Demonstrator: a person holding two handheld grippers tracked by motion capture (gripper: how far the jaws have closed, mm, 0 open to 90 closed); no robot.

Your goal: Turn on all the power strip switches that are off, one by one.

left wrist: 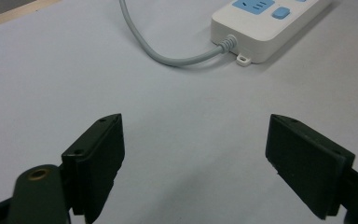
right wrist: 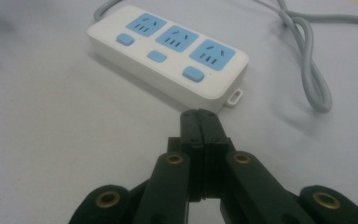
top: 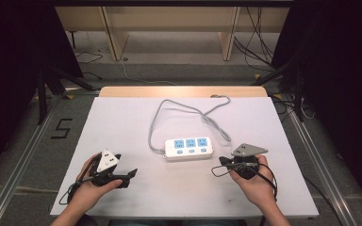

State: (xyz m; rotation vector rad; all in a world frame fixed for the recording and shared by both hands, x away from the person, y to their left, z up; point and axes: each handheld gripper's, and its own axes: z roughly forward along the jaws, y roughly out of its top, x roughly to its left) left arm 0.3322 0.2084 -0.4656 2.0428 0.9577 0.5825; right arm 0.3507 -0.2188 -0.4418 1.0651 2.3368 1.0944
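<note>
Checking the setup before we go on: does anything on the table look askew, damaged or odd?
Nothing stands out. The white three-socket power strip with blue switches lies flat and intact on the white table, its grey cord looping loosely behind it. The left tongs stand open and empty, and the right tongs are shut on nothing.

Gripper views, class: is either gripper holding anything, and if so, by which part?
Nothing is held. The left gripper stands open over bare table; the right gripper is shut on nothing, just short of the white plastic power strip with blue sockets.
</note>
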